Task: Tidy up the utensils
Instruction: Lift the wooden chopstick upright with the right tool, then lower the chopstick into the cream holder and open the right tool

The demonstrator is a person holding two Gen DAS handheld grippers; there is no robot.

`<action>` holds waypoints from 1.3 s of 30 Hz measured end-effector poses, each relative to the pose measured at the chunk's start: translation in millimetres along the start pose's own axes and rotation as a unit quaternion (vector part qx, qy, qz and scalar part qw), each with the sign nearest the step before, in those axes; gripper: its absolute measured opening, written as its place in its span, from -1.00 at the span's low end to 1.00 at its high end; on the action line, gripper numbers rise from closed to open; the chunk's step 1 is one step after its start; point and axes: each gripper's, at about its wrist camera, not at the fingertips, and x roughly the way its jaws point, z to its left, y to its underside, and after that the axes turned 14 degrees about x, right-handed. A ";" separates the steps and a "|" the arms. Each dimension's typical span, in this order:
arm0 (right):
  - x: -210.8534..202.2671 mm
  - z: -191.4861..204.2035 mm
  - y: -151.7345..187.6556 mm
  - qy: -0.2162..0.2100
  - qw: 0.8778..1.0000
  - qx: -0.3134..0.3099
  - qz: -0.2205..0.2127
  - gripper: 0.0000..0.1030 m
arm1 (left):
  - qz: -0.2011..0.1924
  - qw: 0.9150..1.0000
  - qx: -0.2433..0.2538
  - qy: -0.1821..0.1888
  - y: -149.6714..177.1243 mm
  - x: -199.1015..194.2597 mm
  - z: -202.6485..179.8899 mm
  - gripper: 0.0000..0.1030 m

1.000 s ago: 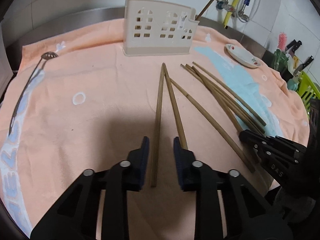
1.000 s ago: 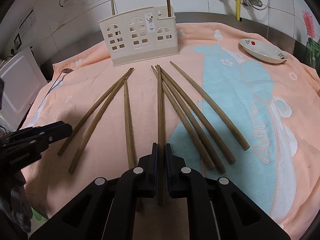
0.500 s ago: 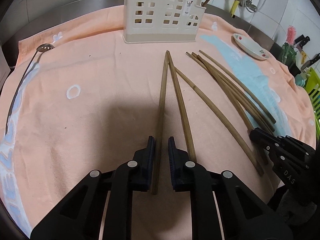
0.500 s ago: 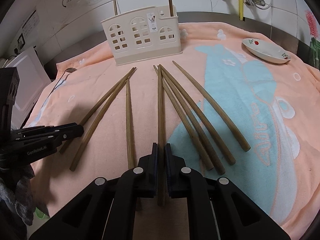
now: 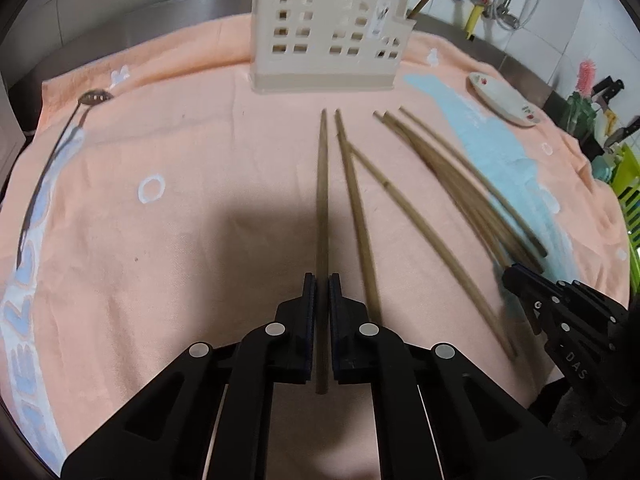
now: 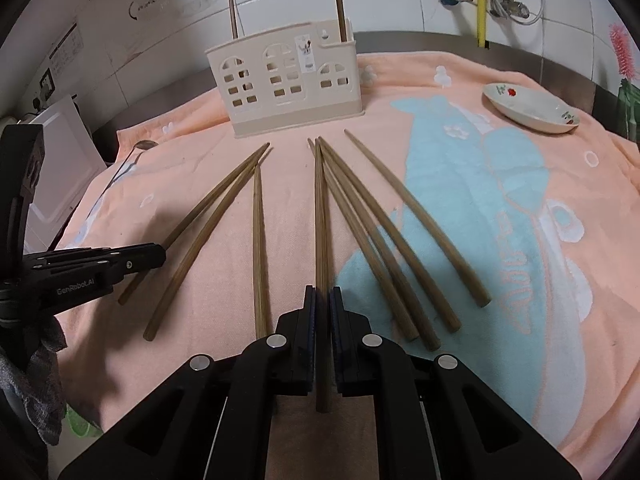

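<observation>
Left tongs (image 5: 322,280) clamp one chopstick (image 5: 322,200); its long axis runs from the tabletop's near edge toward the holder (image 5: 328,46) at the far edge. Right tongs (image 6: 323,294) likewise grip another chopstick (image 6: 321,216), pointing the same way. Only the left view shows the spoon (image 5: 52,160) whole, near the towel's (image 5: 180,220) left edge.

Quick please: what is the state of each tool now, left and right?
Left tool: closed on a chopstick.
Right tool: closed on another chopstick.
</observation>
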 end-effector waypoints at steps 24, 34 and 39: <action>-78.1 42.8 -85.6 -0.045 0.989 -0.090 -0.111 -0.87 | -0.131 0.991 0.025 -0.024 -57.1 -95.0 1.1 -0.90; -74.2 67.7 -163.8 -0.093 0.987 -0.114 -0.066 -0.87 | -0.141 0.988 0.045 -0.038 -106.9 -101.2 8.7 -0.90; -78.0 77.3 -206.5 -0.096 0.985 -0.125 -0.067 -0.87 | -0.155 0.985 0.052 -0.047 -141.4 -112.2 14.3 -0.90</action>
